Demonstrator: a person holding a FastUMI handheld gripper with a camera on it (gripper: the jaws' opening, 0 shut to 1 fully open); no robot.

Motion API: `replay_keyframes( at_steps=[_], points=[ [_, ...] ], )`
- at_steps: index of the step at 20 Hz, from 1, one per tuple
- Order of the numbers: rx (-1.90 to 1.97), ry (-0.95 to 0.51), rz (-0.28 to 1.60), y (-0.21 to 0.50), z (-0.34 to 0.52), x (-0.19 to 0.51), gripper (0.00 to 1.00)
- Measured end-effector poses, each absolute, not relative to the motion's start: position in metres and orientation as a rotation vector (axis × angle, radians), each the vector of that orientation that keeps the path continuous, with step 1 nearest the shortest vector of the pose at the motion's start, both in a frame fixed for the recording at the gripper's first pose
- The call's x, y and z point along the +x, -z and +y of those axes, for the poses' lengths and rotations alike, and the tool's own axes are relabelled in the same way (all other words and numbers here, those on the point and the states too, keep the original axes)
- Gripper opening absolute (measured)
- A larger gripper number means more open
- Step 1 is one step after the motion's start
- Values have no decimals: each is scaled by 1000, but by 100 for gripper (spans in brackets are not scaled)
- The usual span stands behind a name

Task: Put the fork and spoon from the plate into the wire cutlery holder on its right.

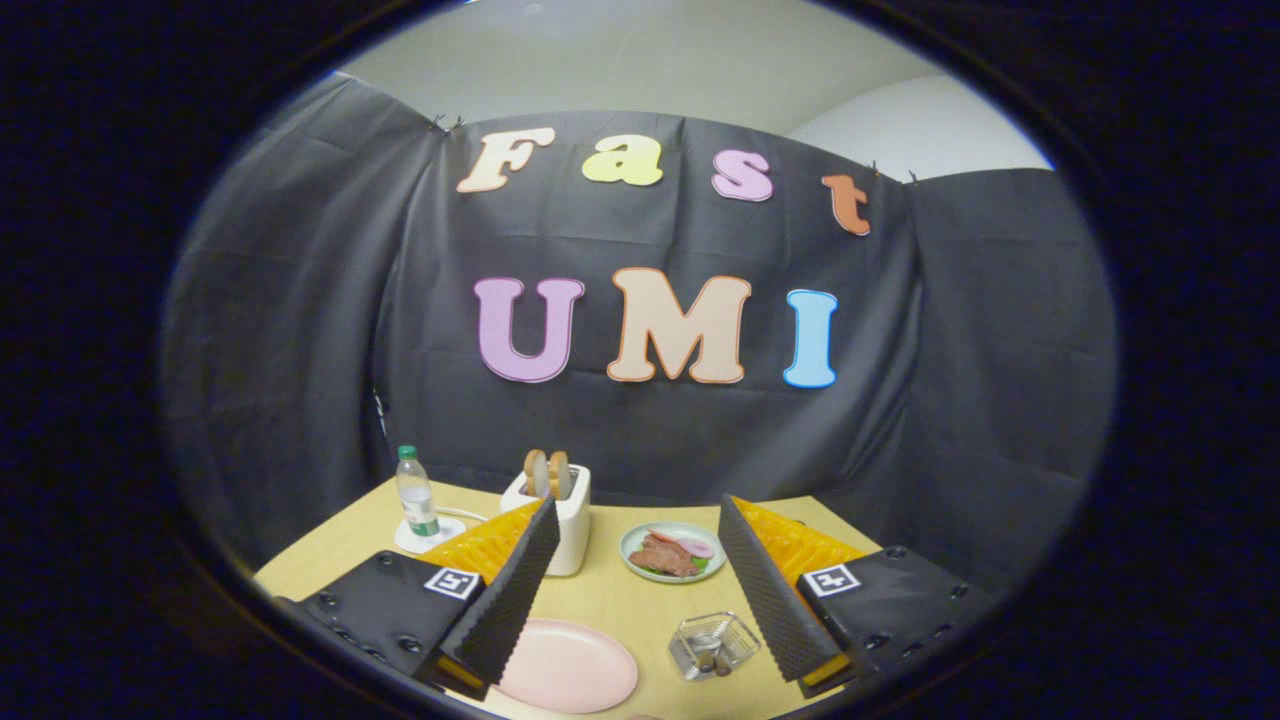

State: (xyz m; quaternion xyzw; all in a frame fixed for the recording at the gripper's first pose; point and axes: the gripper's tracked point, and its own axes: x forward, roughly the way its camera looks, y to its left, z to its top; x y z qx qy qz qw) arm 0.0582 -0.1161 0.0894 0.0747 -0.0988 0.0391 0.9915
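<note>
A pink plate (568, 665) lies on the wooden table between my fingers, close to the left one, and its visible surface is bare. To its right stands the wire cutlery holder (712, 643), with handle ends of cutlery showing low inside it. My gripper (640, 575) is open, held well above the table, with nothing between its fingers. The holder sits just inside the right finger (770, 600); the left finger (505, 600) covers the plate's left edge.
A white toaster (556, 515) with two bread slices stands beyond the left finger. A small green plate of food (672, 551) sits at the middle back. A water bottle (415, 497) on a white coaster stands far left. Black cloth walls close the back.
</note>
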Motion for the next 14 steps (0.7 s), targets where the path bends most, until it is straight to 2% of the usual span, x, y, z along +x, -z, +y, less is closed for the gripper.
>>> replay_keyframes(
  at_steps=[14],
  points=[
    [187,-13,-144,-67,-132,47,100]
  ],
)
